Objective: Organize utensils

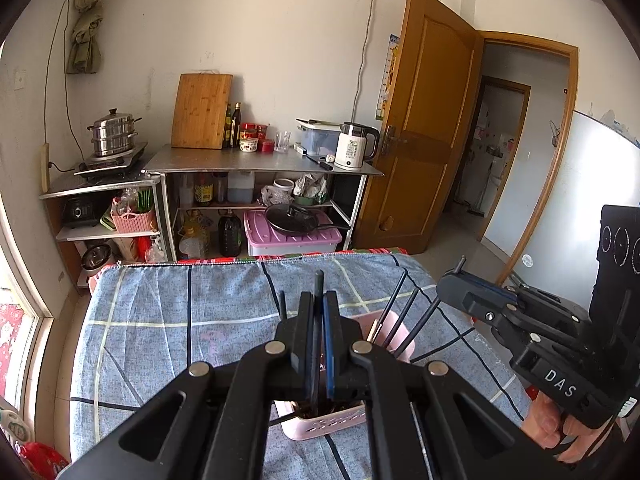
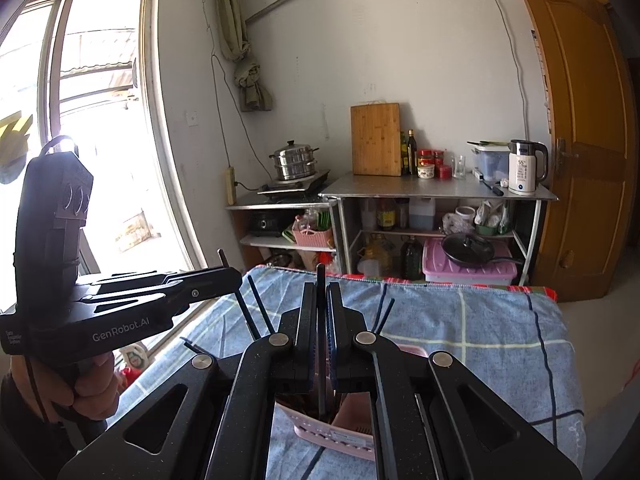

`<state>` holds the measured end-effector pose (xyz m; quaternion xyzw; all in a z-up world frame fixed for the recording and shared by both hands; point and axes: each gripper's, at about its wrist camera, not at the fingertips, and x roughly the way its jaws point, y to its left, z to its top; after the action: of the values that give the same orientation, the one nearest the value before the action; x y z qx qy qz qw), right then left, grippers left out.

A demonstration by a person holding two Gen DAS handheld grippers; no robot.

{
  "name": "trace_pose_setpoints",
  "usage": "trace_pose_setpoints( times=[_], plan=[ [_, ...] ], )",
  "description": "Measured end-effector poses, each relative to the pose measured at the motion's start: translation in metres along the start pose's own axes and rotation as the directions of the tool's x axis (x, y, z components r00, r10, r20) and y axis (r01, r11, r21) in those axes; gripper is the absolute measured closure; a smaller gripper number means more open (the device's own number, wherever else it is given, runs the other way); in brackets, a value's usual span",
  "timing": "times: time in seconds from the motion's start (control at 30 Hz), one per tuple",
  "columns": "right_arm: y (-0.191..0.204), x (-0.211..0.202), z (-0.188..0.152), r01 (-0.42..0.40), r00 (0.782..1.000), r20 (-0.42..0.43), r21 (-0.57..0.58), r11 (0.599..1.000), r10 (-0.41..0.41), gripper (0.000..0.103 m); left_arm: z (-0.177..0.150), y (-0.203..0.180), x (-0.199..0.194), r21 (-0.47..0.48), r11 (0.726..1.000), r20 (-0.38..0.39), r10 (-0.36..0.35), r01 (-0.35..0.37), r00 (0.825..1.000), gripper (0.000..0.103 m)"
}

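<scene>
A pink utensil basket [image 1: 320, 426] stands on the blue checked cloth, right under both grippers; it also shows in the right wrist view [image 2: 340, 436]. My left gripper [image 1: 319, 300] is shut on a thin black utensil handle [image 1: 319, 280] that stands upright over the basket. My right gripper [image 2: 321, 292] is shut on another black handle [image 2: 320, 276], also upright above the basket. The right gripper shows in the left wrist view [image 1: 460, 276] at the right, the left gripper in the right wrist view [image 2: 224, 276] at the left. Several black handles [image 1: 400, 312] stick out of the basket.
The table with the blue checked cloth [image 1: 180, 312] ends at a red-trimmed far edge. Beyond it stand metal kitchen shelves [image 1: 260, 160] with a kettle, a cutting board, a steamer pot and bottles. A wooden door [image 1: 424, 120] is open at the right, a window [image 2: 80, 120] at the left.
</scene>
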<state>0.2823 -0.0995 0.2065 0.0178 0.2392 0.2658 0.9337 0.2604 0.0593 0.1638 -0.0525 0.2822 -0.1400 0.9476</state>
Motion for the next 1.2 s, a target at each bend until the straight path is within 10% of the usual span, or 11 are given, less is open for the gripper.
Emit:
trace_pose_setpoints(
  times=[0.23, 0.7, 1.2],
  plan=[
    [-0.01, 0.016, -0.016, 0.015, 0.996, -0.083, 0.024, 1.0, -0.013, 0.098, -0.021, 0.002, 0.011, 0.001, 1.0, -0.051, 0.019, -0.019, 0.999, 0.095],
    [-0.002, -0.04, -0.004, 0.023, 1.0, 0.013, 0.007, 1.0, -0.023, 0.09, -0.017, -0.003, -0.058, -0.008, 0.999, 0.108, 0.043, -0.043, 0.993, 0.069],
    [0.004, -0.086, -0.082, 0.061, 0.998, -0.005, 0.007, 0.998, -0.061, 0.086, -0.106, -0.034, -0.078, 0.026, 0.997, 0.099, 0.066, -0.069, 0.993, 0.06]
  ],
)
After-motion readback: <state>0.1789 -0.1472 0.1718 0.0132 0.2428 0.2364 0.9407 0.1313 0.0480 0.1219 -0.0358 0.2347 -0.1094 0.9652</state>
